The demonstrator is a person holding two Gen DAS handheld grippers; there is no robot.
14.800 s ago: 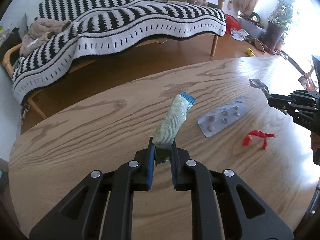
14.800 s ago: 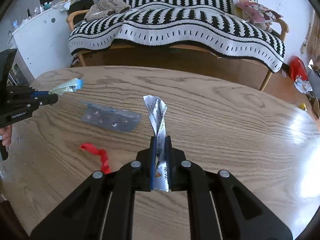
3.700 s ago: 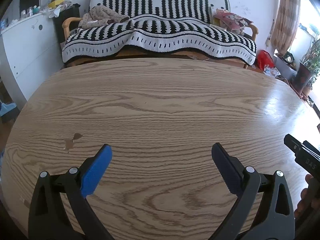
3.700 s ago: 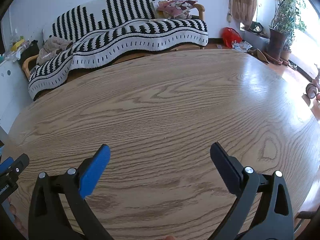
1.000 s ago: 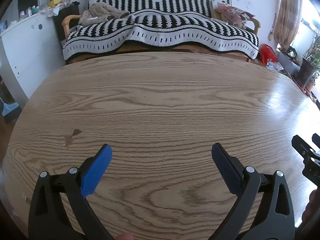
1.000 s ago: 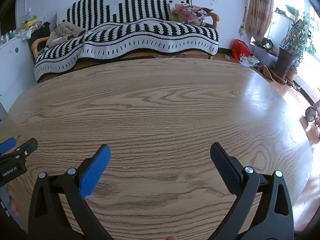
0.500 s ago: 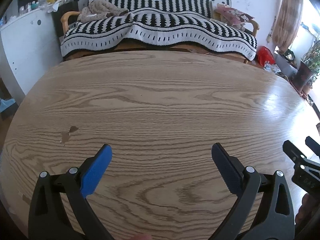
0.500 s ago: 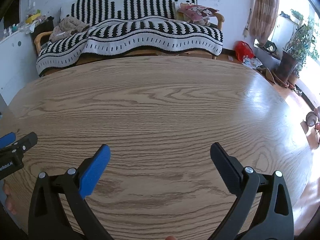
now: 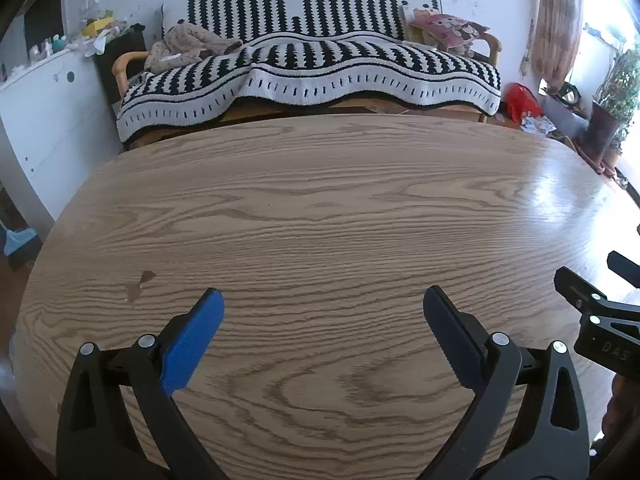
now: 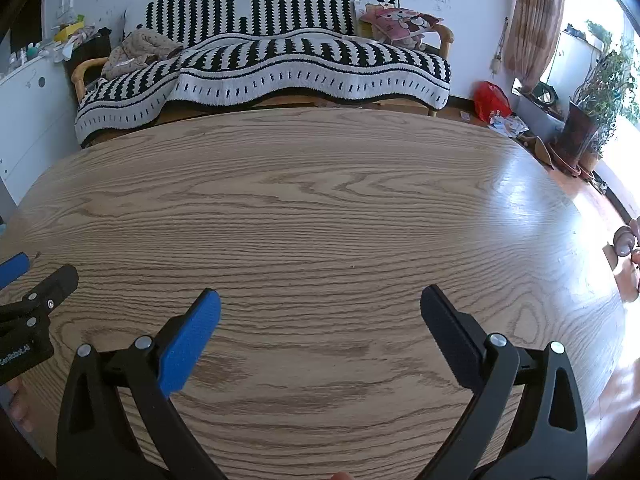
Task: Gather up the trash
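No trash shows on the oval wooden table [image 9: 320,208] in either view. My left gripper [image 9: 322,304] hovers wide open over the near part of the table, nothing between its blue-padded fingers [image 9: 192,340]. My right gripper [image 10: 320,304] is also wide open and holds nothing, above the same table [image 10: 320,208]. In the left wrist view the right gripper [image 9: 600,312] appears at the right edge. In the right wrist view the left gripper [image 10: 28,292] appears at the left edge.
A sofa under a black-and-white striped blanket [image 9: 312,72] stands behind the table [image 10: 260,64]. A white cabinet [image 9: 40,112] is at the left. Potted plants [image 10: 592,92] and a red bag [image 10: 492,100] are on the floor at the right. A small chip mark [image 9: 138,284] is in the tabletop.
The wrapper, blister pack and red scrap seen earlier are gone from the table, and both grippers, once shut on wrappers, are open and empty. Over the last second only slight camera drift.
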